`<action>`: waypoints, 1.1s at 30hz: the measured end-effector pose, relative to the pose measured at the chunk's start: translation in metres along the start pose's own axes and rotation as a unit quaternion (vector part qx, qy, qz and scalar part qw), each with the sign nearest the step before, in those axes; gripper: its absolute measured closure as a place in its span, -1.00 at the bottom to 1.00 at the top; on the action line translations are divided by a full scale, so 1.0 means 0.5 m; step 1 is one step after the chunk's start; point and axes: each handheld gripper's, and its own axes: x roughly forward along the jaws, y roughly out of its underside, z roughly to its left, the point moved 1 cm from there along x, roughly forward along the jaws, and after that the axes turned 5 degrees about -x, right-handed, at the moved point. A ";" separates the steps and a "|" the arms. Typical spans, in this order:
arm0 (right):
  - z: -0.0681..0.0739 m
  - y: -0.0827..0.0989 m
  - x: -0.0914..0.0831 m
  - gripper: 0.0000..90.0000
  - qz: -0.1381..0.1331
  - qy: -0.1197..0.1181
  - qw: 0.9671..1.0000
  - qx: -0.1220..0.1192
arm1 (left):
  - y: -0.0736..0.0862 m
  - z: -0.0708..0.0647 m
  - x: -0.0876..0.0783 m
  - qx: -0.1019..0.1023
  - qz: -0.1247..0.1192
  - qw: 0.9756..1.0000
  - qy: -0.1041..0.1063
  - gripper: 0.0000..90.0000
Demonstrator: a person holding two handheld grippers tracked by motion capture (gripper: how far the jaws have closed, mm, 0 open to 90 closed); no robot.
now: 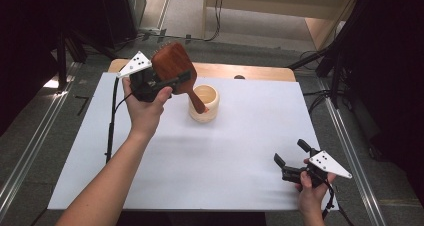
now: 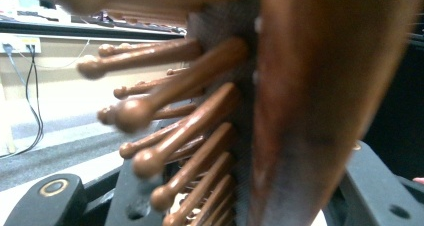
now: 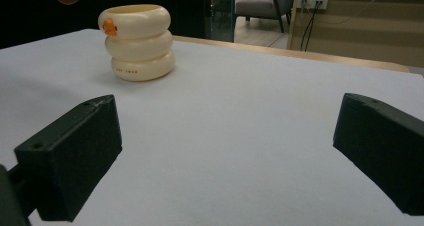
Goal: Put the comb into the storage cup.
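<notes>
One small printed mark is seen low on the cream holder (image 3: 137, 42), too small to be read. The hairbrush (image 1: 172, 66) is clamped in the left gripper (image 1: 165, 83); the right gripper (image 1: 290, 158) is held wide, empty.

A: Where's the left gripper (image 1: 167, 81)?
B: Raised over the far left of the table, in the left hand (image 1: 145, 108). The forearm runs up from the bottom edge, bare, wrist bent back.
A: Jaws?
B: Clamped on the brush (image 1: 175, 66).
A: And the right gripper (image 1: 290, 158)?
B: Low, at the near right corner, in the right hand (image 1: 312, 188). It points left across the table, jaws spread wide with nothing between them.
</notes>
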 end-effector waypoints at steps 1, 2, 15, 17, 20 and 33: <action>0.000 0.000 0.000 -1.00 0.000 0.000 1.000 0.000 | -0.001 0.001 0.002 0.001 0.000 1.000 -0.001 0.24; 0.000 0.000 0.000 -1.00 0.000 0.000 1.000 0.001 | -0.002 0.004 0.004 0.001 0.000 1.000 -0.002 0.24; -0.003 0.003 0.002 -1.00 -0.002 -0.004 1.000 0.006 | -0.010 0.028 0.019 -0.003 -0.003 1.000 -0.012 0.24; -0.003 0.003 0.002 -1.00 -0.002 -0.004 1.000 0.006 | -0.012 0.031 0.022 -0.006 -0.005 1.000 -0.013 0.24; -0.003 0.004 0.002 -1.00 -0.001 -0.005 1.000 0.008 | -0.015 0.036 0.028 -0.005 -0.004 1.000 -0.015 0.24; -0.004 0.004 0.002 -1.00 -0.001 -0.006 1.000 0.007 | -0.012 0.061 0.049 -0.017 -0.006 1.000 -0.025 0.23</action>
